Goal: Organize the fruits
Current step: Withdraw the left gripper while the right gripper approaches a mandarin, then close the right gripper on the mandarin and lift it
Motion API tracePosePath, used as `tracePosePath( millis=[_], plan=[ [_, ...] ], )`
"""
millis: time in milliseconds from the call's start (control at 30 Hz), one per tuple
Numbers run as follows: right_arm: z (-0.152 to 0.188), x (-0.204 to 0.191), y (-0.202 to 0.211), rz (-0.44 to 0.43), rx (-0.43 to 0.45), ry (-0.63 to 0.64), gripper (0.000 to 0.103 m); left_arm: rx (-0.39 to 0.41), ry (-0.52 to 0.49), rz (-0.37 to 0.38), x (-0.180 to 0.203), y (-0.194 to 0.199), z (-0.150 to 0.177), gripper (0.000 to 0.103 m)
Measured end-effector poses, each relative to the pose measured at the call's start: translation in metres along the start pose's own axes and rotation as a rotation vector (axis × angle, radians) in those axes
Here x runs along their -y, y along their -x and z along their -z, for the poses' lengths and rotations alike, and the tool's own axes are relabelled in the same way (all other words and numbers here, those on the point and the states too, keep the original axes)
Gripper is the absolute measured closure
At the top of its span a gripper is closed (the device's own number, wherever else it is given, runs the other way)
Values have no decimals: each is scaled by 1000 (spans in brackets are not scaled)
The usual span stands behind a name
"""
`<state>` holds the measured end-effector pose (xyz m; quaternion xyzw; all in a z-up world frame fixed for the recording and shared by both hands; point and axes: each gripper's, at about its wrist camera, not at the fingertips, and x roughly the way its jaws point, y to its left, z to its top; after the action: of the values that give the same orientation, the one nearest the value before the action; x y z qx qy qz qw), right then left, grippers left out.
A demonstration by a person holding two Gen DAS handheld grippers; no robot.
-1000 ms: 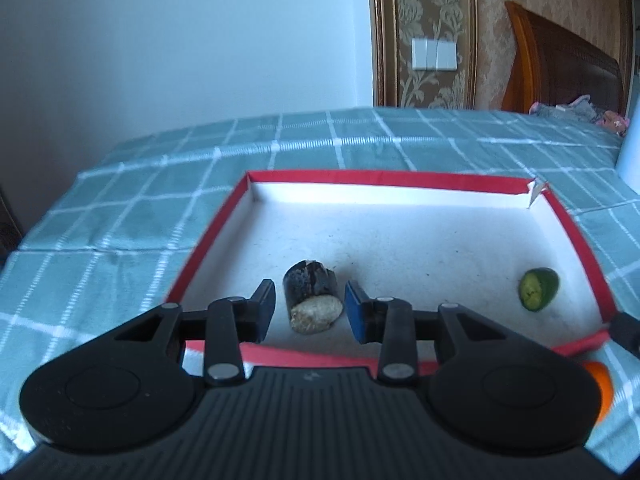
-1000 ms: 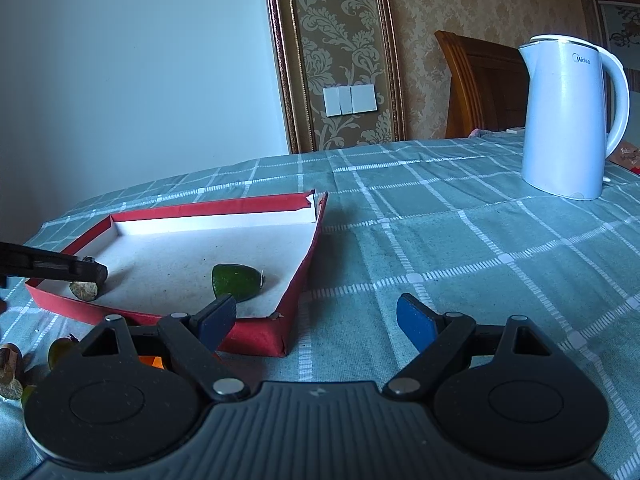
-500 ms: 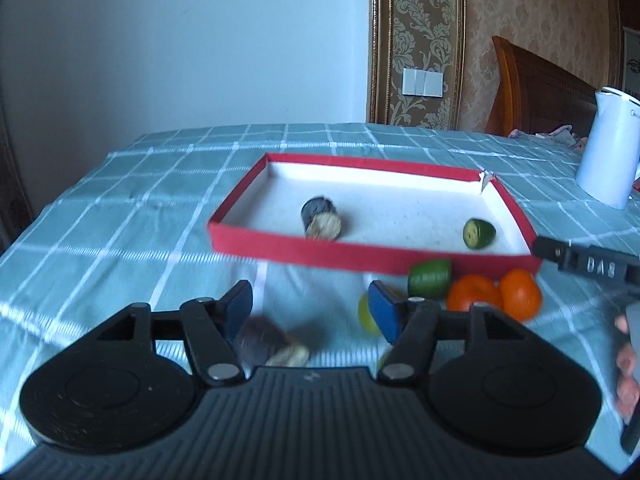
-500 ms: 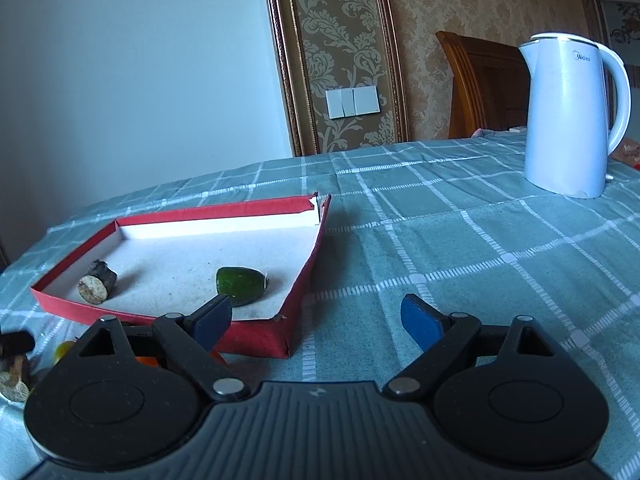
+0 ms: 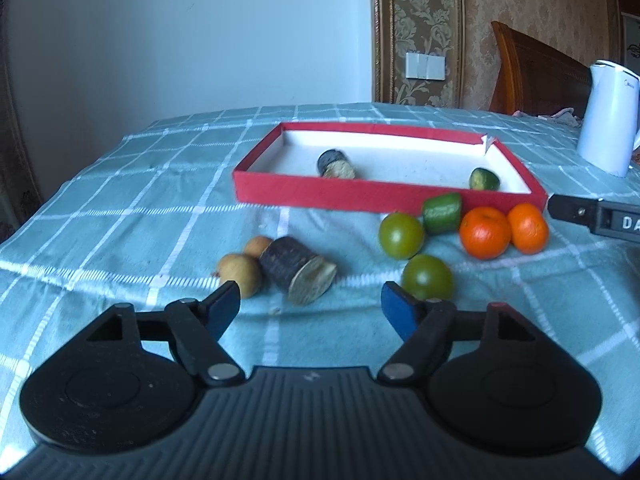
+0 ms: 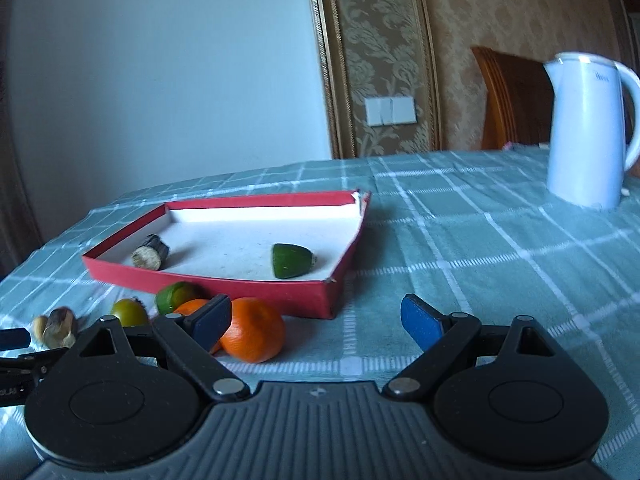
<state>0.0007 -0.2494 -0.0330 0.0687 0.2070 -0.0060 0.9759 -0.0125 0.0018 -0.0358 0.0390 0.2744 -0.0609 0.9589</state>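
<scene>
Only readable bit was white letters "DA" on the black bar of the right gripper [image 5: 600, 218], cut off at the frame edge. The white kettle [image 6: 586, 132] had a small blue logo near the top, too blurry to read.

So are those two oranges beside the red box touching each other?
Touching. In the left wrist view the larger orange and the smaller orange press side by side with no cloth visible between them, just before the red box.
</scene>
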Motion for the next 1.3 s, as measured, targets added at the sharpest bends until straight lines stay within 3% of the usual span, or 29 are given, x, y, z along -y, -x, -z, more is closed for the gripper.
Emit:
tracePosePath(
  millis=[133,367,600,867,1133,1300],
  plan=[
    [1,-16,-3,-6,-11,75,17,-21,15,-2,-4,-6,5,25],
    [0,-31,-15,-24,-59,122,40,-10,9,-17,-5,-8,5,18],
    [0,-34,-22,-26,-83,129,48,-9,10,0,-10,-8,7,15],
    [1,-45,-23,17,-91,157,49,-13,16,3,-11,-12,7,9],
    [-3,-33,-32,-27,-122,84,49,-29,28,5,-14,-15,6,6],
    [-2,-38,-28,-30,-126,90,57,-34,33,7,-14,-17,6,3]
  ],
)
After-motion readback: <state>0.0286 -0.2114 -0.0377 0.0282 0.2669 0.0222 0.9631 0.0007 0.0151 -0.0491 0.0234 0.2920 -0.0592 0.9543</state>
